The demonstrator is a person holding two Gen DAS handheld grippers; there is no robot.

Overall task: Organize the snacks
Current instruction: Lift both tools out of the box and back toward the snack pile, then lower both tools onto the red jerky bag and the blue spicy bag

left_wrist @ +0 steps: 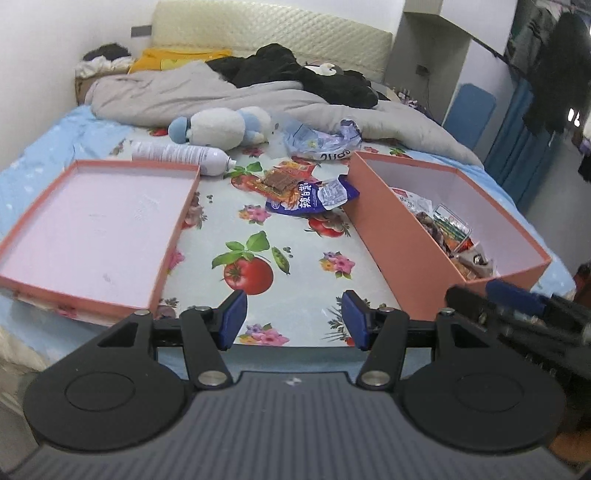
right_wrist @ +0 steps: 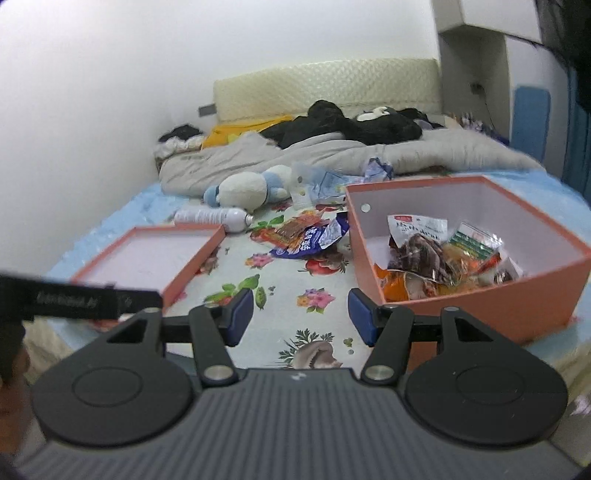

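bed (left_wrist: 22, 162) with a floral fruit-print cloth (left_wrist: 295, 258) spread over its near half; both views look along it toward the padded cream headboard (left_wrist: 273, 33).

left gripper (left_wrist: 293, 319): blue pads apart, nothing between them, hanging over the cloth at the bed's near edge. right gripper (right_wrist: 301, 315): same, pads apart and empty, over the near edge.

deep orange cardboard box with pale lining (right_wrist: 543, 295) sits at the near right corner of the bed. inside, a heap of plastic snack packets (right_wrist: 439, 254) lies against the near wall. shallow orange cardboard lid, pale inside (left_wrist: 92, 229), lies flat at the near left edge, nothing in it.

between box and lid, toward mid-bed: blue crinkled snack bag with white lettering (left_wrist: 310, 197), overlapping a red-orange clear packet of brown strips (left_wrist: 275, 181). white spray can (left_wrist: 184, 155) lies on its side just behind the lid's far edge. blue-and-white plush toy (left_wrist: 225, 127) behind the can, against the rumpled grey duvet (left_wrist: 184, 92). crumpled clear-blue plastic wrapper (left_wrist: 321, 140) just beyond the box's far left corner.
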